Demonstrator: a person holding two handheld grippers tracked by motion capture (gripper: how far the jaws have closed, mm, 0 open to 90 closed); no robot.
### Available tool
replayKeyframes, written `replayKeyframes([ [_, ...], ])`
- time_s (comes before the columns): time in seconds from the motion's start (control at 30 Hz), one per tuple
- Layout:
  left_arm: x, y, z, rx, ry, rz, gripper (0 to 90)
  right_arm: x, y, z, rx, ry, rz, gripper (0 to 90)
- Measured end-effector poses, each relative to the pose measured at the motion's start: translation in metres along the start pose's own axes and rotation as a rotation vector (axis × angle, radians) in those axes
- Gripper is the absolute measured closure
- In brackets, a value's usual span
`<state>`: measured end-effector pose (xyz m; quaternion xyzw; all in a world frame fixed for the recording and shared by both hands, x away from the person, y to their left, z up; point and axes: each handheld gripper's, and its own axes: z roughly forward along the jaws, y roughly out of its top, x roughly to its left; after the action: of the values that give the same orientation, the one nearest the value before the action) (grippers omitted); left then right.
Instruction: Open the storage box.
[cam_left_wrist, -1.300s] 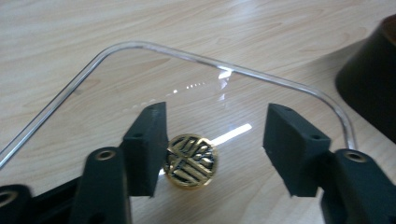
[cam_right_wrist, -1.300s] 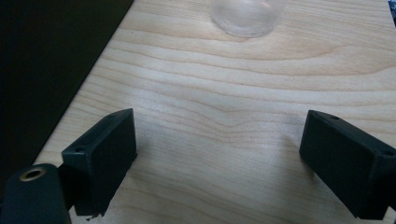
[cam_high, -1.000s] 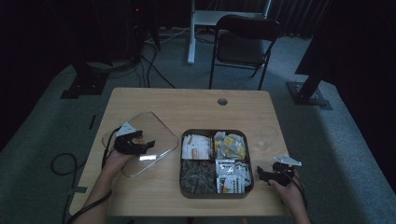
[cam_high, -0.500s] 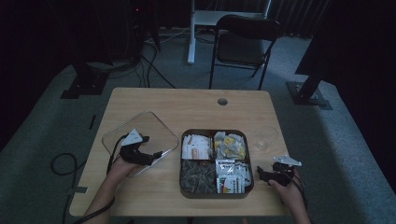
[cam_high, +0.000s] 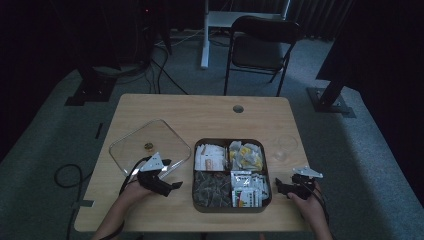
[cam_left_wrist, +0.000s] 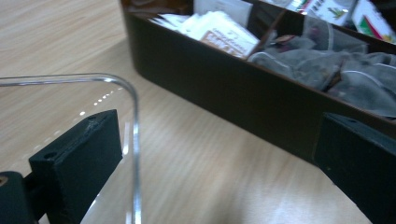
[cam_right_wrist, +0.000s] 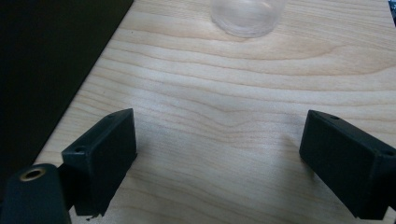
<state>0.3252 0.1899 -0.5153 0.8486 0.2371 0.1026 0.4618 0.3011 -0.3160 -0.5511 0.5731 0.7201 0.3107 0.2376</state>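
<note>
My left gripper (cam_high: 176, 185), jaws just spread empty, sits left of the dark compartmented tea-bag tray (cam_high: 200, 206), beside the clear square plastic lid (cam_high: 131, 146). Right gripper (cam_high: 280, 188), jaws spread empty, rests right of the tray.

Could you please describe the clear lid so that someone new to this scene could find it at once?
On the wooden table, look left of the dark four-compartment box of tea bags. The clear lid lies flat there, a see-through rounded square with a small knob at its centre, unlike the small round glass cup on the box's other side.

High view: overhead, facing forward across pale wooden table (cam_high: 200, 112). Gripper views: low, close; left shares dark compartmented tray (cam_left_wrist: 224, 88).
</note>
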Motion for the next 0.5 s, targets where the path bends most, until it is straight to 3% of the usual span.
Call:
replayKeyframes([
  [0.17,-0.01,0.0,0.002,0.0,-0.006,0.014,1.6,0.0,0.0,0.0,0.0,0.0,0.0,10.3],
  [0.3,-0.018,-0.001,0.005,0.03,-0.044,0.025,1.6,0.0,0.0,0.0,0.0,0.0,0.0,10.3],
  [0.37,-0.022,-0.002,0.007,0.058,-0.086,0.025,1.7,0.0,0.0,0.0,0.0,0.0,0.0,10.3],
  [0.5,-0.03,-0.003,0.01,0.07,-0.093,0.045,1.7,0.0,0.0,0.0,0.0,0.0,0.0,10.3],
])
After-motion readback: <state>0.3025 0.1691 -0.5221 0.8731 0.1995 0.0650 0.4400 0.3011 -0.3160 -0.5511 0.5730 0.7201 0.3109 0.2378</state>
